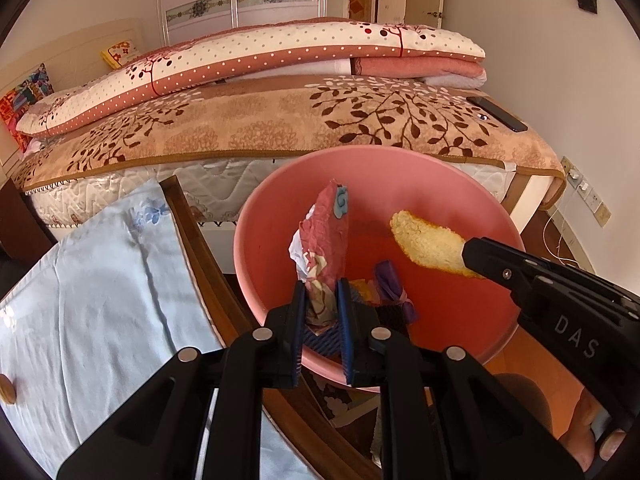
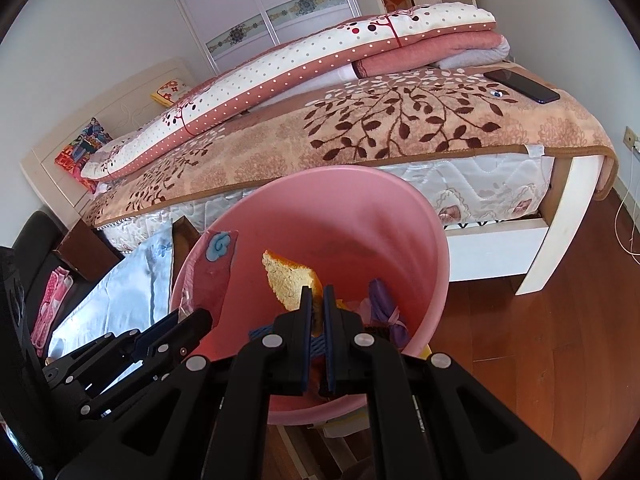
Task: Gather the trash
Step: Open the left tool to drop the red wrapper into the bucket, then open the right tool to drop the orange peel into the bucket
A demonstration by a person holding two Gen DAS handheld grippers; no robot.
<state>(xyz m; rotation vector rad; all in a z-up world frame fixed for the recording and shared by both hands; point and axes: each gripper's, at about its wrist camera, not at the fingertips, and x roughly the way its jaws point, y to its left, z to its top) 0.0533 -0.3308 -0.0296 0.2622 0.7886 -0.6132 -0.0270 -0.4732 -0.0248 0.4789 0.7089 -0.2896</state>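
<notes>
A pink bin (image 1: 400, 184) stands on the floor in front of the bed, also in the right wrist view (image 2: 340, 208). My left gripper (image 1: 322, 294) is shut on a crumpled red wrapper (image 1: 328, 236) with a blue cloud mark, held upright over the bin's near side. My right gripper (image 2: 317, 298) is shut on a yellow piece of peel (image 2: 286, 276) above the bin's inside. From the left wrist view that peel (image 1: 424, 240) sticks out of the right gripper (image 1: 466, 256). A purple wrapper (image 1: 390, 280) and other scraps lie in the bin's bottom.
A bed with a leaf-pattern blanket (image 1: 260, 124) and folded quilts runs behind the bin. A dark phone (image 2: 520, 86) lies on its right corner. A light blue cloth (image 1: 100, 272) covers wooden furniture at left. Wooden floor (image 2: 540, 340) at right, wall sockets with cables beyond.
</notes>
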